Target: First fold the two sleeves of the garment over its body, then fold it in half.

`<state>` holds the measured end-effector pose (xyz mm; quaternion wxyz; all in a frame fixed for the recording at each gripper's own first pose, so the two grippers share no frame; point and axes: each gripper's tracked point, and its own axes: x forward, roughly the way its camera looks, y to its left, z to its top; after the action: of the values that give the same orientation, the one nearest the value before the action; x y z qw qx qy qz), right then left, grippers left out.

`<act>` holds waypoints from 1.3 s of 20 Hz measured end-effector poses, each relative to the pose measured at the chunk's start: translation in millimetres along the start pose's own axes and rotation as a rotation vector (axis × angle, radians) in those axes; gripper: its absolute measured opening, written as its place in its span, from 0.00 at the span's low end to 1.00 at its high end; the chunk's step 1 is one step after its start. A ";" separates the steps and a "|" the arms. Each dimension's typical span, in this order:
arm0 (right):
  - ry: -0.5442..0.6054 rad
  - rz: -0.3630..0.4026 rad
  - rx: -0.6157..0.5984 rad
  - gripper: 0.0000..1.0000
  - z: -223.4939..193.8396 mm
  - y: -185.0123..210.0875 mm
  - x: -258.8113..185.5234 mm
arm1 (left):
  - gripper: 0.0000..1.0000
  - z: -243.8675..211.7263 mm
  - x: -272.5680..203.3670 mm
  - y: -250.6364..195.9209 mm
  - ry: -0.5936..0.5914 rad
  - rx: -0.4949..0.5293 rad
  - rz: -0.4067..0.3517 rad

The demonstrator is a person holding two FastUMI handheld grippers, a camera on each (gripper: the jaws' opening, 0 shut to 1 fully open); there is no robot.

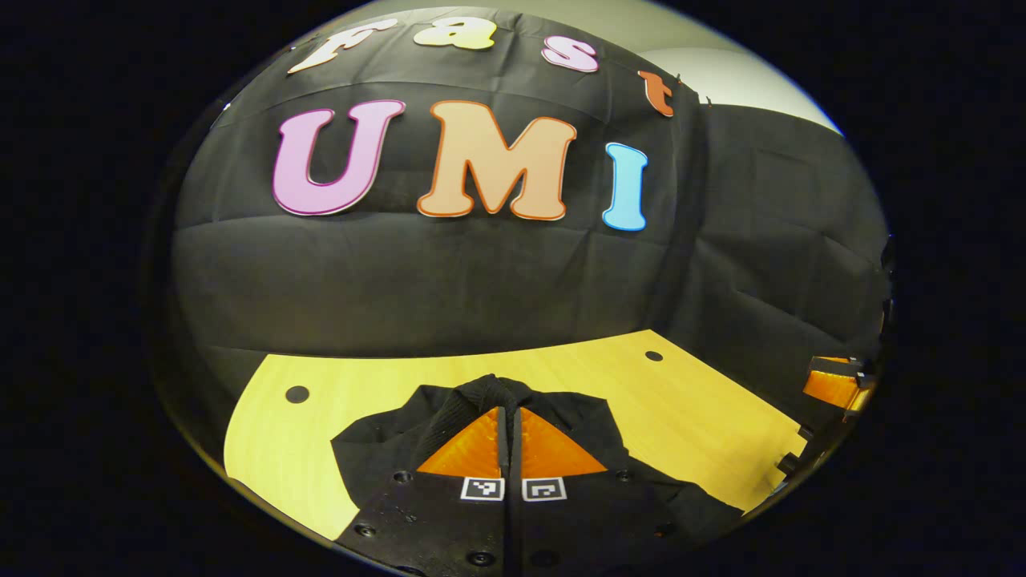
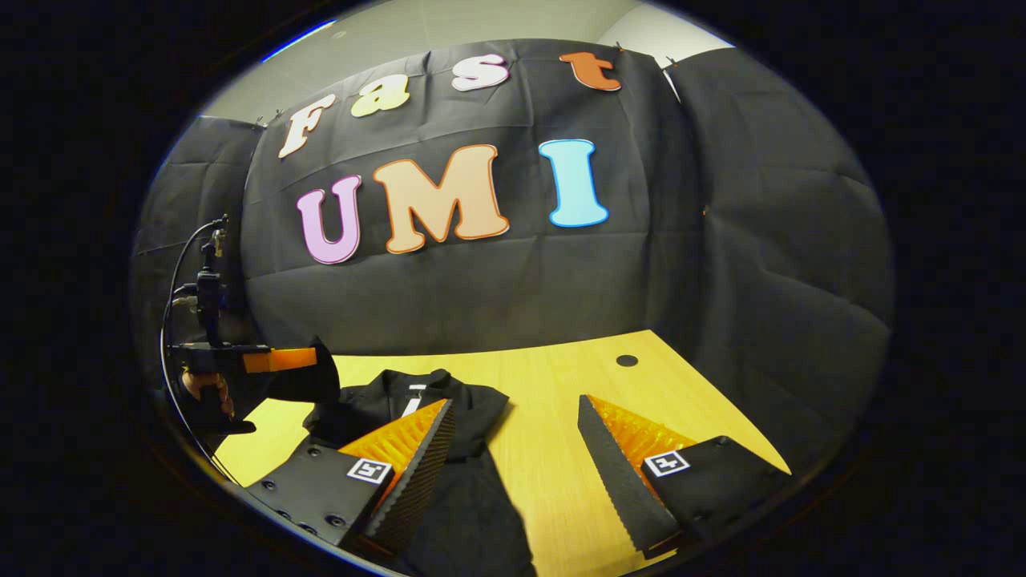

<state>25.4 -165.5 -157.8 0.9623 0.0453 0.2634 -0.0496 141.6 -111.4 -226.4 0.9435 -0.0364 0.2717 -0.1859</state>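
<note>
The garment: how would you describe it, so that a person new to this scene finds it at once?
Look at the yellow wooden table in front of the black cloth wall. The garment is the black piece of clothing on its near left part. The left gripper is shut on its fabric; nothing else on the table is dark and soft.

Open worktop (image 2: 553, 449): bare wood to your right of the black garment (image 2: 449, 481), up to the far edge.
Far side: booth wall (image 2: 721, 264) closes it off.
Left side: your left gripper (image 2: 300, 361) hangs over the garment's far corner.
</note>
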 end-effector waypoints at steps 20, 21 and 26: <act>0.089 -0.127 0.013 0.98 -35.4 -107.8 -5.6 | 0.00 -122.9 139.1 -77.9 0.334 0.079 0.023; 0.092 -0.133 0.008 0.98 -36.5 -109.9 -5.3 | 0.00 -117.9 144.5 -83.6 0.299 0.067 0.015; 0.091 -0.124 -0.002 0.98 -37.1 -115.5 -4.7 | 0.92 -63.3 136.3 -115.7 0.106 0.008 -0.050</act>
<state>-11.0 -275.4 -194.2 0.9445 0.0303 0.3092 -0.1067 176.7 -267.2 -328.6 0.9229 -0.0296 0.3197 -0.2123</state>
